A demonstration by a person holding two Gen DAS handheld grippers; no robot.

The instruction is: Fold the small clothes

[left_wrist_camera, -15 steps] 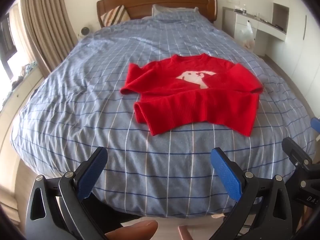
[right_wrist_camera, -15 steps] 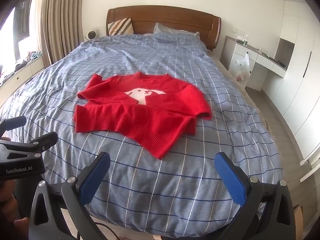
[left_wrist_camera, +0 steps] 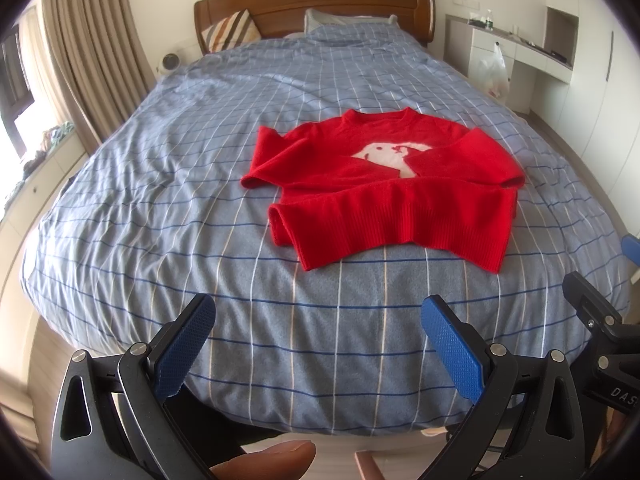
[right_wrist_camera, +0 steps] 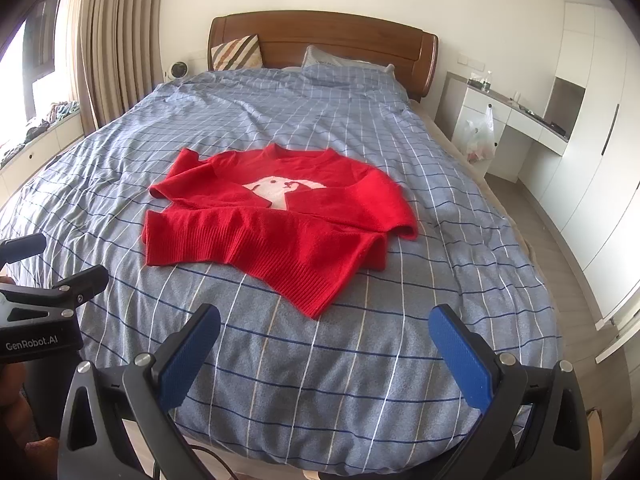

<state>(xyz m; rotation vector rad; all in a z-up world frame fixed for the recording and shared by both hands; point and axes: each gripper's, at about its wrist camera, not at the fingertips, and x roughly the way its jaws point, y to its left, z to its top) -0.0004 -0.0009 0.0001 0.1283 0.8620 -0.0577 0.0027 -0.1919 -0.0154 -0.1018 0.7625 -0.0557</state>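
A small red sweater (left_wrist_camera: 384, 192) with a white animal picture lies on the blue checked bed cover (left_wrist_camera: 200, 168). Both sleeves are folded across its front and the hem is turned up. It also shows in the right wrist view (right_wrist_camera: 280, 224). My left gripper (left_wrist_camera: 320, 332) is open and empty, held above the foot of the bed, short of the sweater. My right gripper (right_wrist_camera: 324, 340) is open and empty, also at the foot of the bed. The right gripper's body (left_wrist_camera: 600, 328) shows at the right of the left view, the left gripper's body (right_wrist_camera: 44, 308) at the left of the right view.
A wooden headboard (right_wrist_camera: 320, 40) with pillows stands at the far end. Curtains (right_wrist_camera: 108, 40) and a window ledge are on the left. A white desk with a plastic bag (right_wrist_camera: 480, 136) and wardrobes stand on the right.
Both grippers have shifted slightly forward toward the bed. The sweater has not moved.
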